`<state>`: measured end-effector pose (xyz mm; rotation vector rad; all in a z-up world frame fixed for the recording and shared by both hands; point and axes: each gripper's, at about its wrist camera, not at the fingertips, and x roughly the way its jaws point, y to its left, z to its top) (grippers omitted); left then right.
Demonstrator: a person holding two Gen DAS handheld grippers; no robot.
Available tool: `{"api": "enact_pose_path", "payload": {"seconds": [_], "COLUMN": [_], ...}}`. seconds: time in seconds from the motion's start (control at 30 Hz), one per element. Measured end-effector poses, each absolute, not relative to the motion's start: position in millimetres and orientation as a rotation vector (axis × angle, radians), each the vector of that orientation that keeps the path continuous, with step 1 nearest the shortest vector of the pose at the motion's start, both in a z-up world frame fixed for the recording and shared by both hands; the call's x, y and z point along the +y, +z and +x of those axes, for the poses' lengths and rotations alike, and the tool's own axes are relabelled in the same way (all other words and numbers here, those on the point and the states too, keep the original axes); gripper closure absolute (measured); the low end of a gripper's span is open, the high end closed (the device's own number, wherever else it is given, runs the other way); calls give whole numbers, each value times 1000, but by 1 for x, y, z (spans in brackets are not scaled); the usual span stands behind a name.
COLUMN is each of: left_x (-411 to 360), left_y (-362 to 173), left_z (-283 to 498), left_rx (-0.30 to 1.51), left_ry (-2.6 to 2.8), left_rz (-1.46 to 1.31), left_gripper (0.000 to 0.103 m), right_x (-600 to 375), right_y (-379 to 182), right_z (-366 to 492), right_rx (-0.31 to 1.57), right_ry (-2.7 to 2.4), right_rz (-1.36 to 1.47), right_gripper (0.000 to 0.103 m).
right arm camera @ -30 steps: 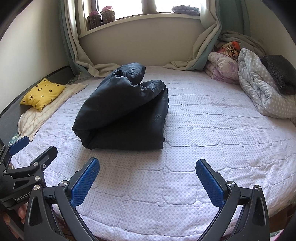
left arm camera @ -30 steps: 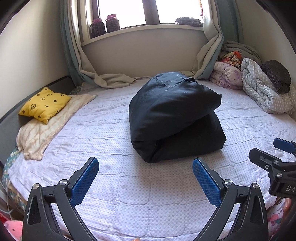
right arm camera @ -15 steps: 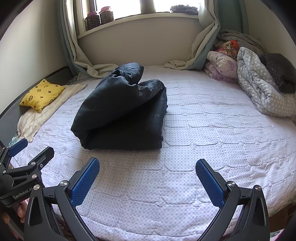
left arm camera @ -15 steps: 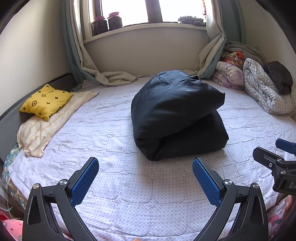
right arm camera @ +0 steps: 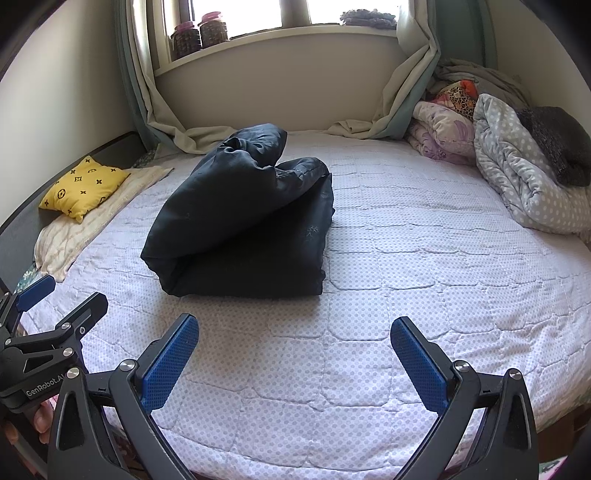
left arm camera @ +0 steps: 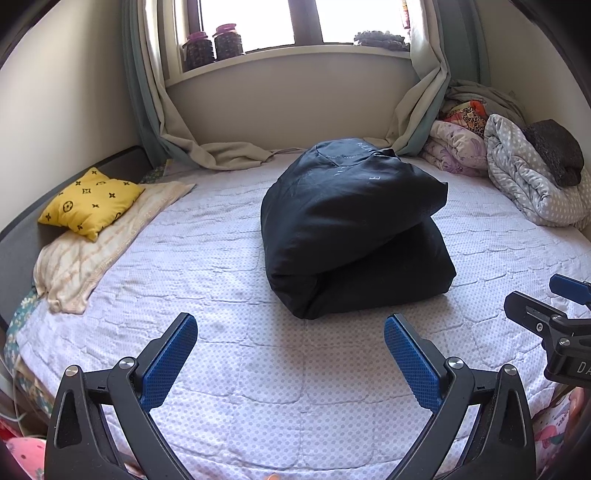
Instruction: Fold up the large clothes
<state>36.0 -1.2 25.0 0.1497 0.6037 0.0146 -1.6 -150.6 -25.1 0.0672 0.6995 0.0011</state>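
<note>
Jacket (left arm camera: 354, 232): folded into a bulky bundle, mid-bed (left arm camera: 221, 258), top layer puffed up from padding.
Left gripper (left arm camera: 290, 354): spread wide, empty, short of bundle.
Right gripper (right arm camera: 295, 360): spread wide, empty, likewise clear.

Sunlit bedroom with a bed under a window

A bed with a pale lilac dotted quilted cover (left arm camera: 229, 362) fills the room between plain beige walls (left arm camera: 74, 92). Bright daylight enters the window (left arm camera: 251, 18); two dark jars (left arm camera: 212, 46) stand on its sill, beige-and-teal curtains (left arm camera: 159, 110) draping onto the bed's far corners.
</note>
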Motion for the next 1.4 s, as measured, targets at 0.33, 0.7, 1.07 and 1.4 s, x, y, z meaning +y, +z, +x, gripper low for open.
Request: {"api": "enact_pose_path", "payload": {"seconds": [0.33,0.7,1.07,1.4], "left_x": [-3,-2,-3,-5], "left_y": [26,25,24,23], "left_z": [35,35,36,37], "left_rx": [602,603,610,609], "left_ry": [18,19,20,20], "left_rz": [153,154,161,169], "left_gripper": [0,0,0,0], "right_x": [-151,-151,-150,-149], "right_y": [-26,-26,-27,-28], "right_z": [-2,-2,-4,-4], "right_rx": [700,700,703,705], "right_ry": [2,2,0,0], "right_rz": [69,71,77,78], "right_gripper": [0,0,0,0]}}
